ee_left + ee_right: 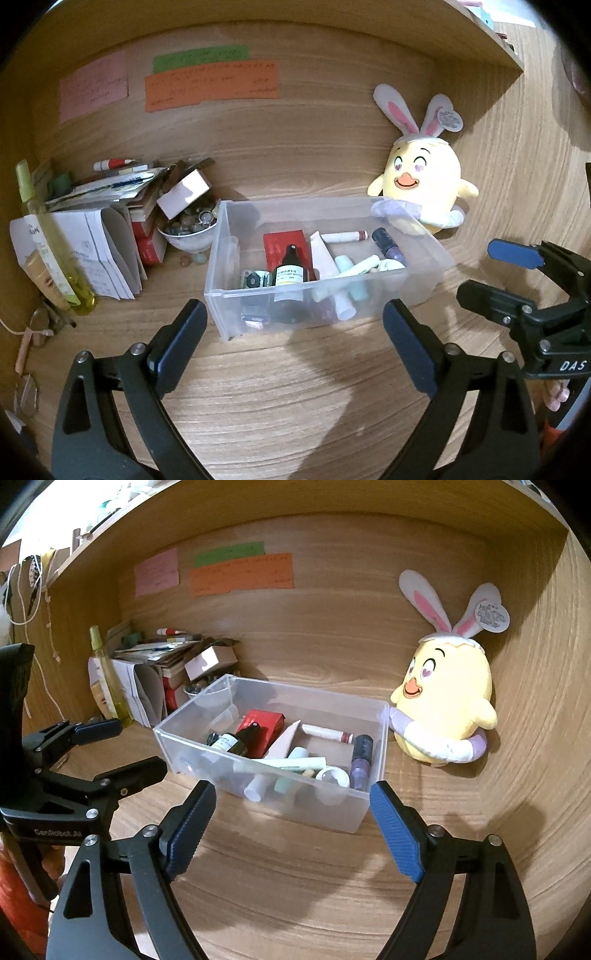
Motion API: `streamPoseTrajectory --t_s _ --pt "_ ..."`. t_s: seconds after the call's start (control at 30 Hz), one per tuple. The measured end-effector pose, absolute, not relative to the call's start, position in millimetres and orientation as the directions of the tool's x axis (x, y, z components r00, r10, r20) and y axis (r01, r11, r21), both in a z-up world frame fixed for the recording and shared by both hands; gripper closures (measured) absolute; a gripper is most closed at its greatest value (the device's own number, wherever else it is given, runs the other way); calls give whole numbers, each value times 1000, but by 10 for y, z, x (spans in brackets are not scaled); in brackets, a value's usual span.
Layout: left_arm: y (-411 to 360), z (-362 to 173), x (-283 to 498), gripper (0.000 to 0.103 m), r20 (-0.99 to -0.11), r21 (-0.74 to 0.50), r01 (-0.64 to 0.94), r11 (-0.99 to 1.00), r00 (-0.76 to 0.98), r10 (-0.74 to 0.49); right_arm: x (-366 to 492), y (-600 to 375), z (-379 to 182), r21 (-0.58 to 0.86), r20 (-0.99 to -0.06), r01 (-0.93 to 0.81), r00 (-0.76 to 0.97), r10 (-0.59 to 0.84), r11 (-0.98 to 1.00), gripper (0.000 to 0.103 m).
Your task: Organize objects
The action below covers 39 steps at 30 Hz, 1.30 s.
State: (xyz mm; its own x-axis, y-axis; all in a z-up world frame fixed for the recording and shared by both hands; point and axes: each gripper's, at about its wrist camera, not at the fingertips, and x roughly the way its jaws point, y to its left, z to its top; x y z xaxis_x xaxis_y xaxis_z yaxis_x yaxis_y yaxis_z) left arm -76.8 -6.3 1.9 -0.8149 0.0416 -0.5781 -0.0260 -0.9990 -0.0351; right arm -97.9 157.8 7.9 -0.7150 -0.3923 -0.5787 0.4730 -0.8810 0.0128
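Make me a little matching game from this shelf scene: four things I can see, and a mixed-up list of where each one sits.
Things:
1. dark dropper bottle
2. yellow chick plush
3. orange paper note
4. tall yellow-green bottle

Places:
A. stuck on the back wall
B. inside the clear plastic bin
C. far left, by the paper pile
D. right of the bin

Pairs: 1-B, 2-D, 3-A, 4-C

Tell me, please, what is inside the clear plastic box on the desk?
The clear box holds a red carton, a dark dropper bottle, a purple bottle, a white lipstick-like tube and mint tubes. Whatever lies beneath the pile is covered.
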Motion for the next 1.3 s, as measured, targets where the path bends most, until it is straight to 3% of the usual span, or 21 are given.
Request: streamPoseTrajectory --t_s 1.3 --pt "-56 -15 -793 6 -582 -75 -25 -997 -811 65 -1017 1577 27 45 -593 471 -697 -403 -881 20"
